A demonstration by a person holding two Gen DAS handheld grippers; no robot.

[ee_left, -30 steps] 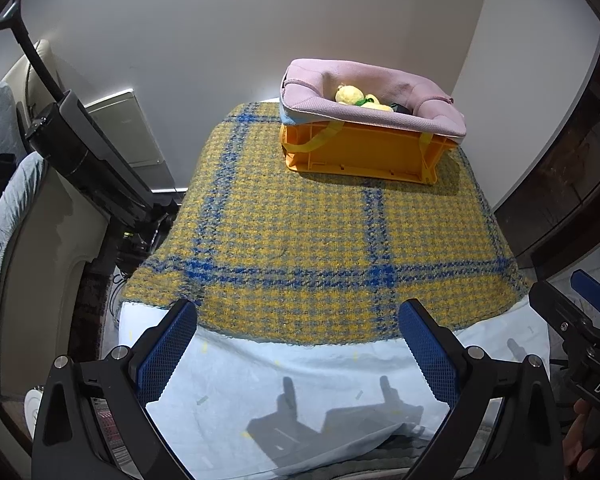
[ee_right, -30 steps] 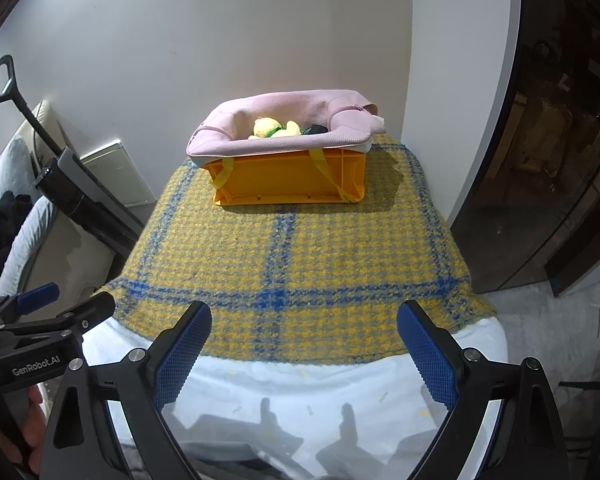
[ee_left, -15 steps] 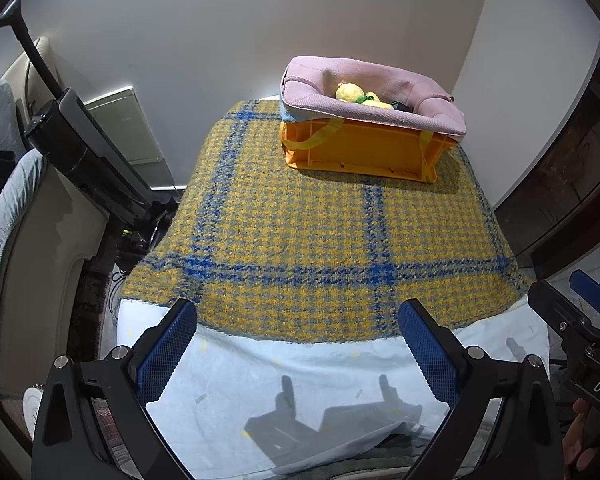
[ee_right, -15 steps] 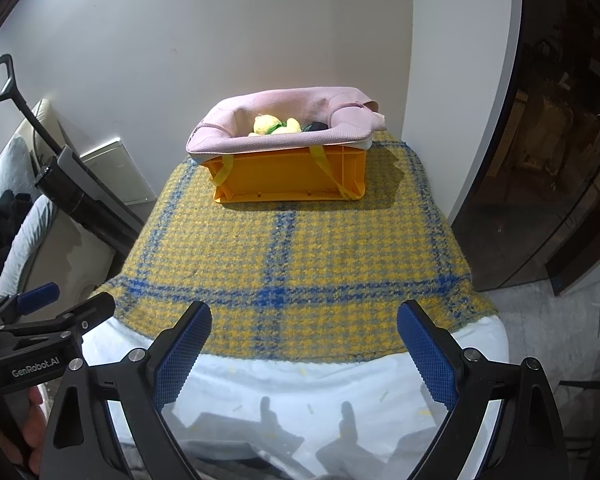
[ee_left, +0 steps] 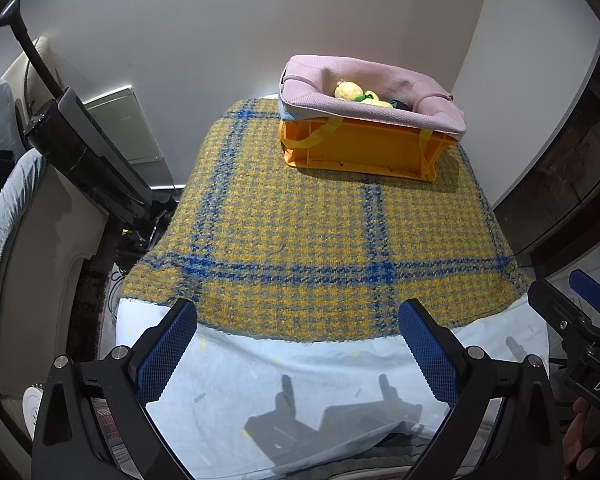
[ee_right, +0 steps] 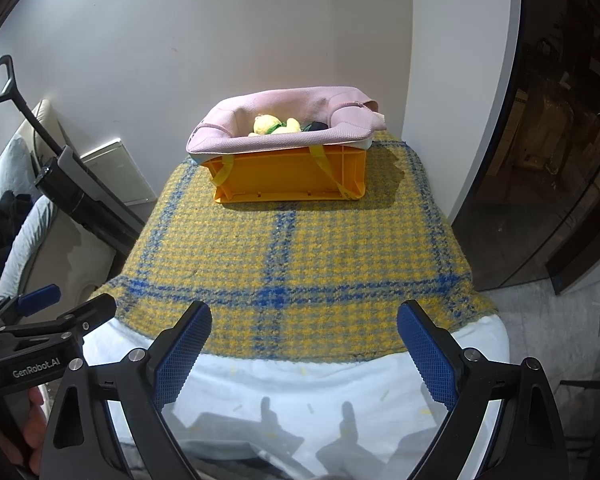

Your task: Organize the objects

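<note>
One orange crate (ee_left: pixel 364 152), draped with one pink cloth (ee_left: pixel 380 88), is seen far ahead of both tools; "GenRobot.AI" is read on the left tool (ee_left: pixel 298 356). Both tools, left and right tool (ee_right: pixel 304 356), are held apart, empty.

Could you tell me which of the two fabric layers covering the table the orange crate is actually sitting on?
The orange crate sits on the yellow and blue plaid blanket, at its far end. The pale blue sheet shows only along the near edge, under the open grippers.
</note>
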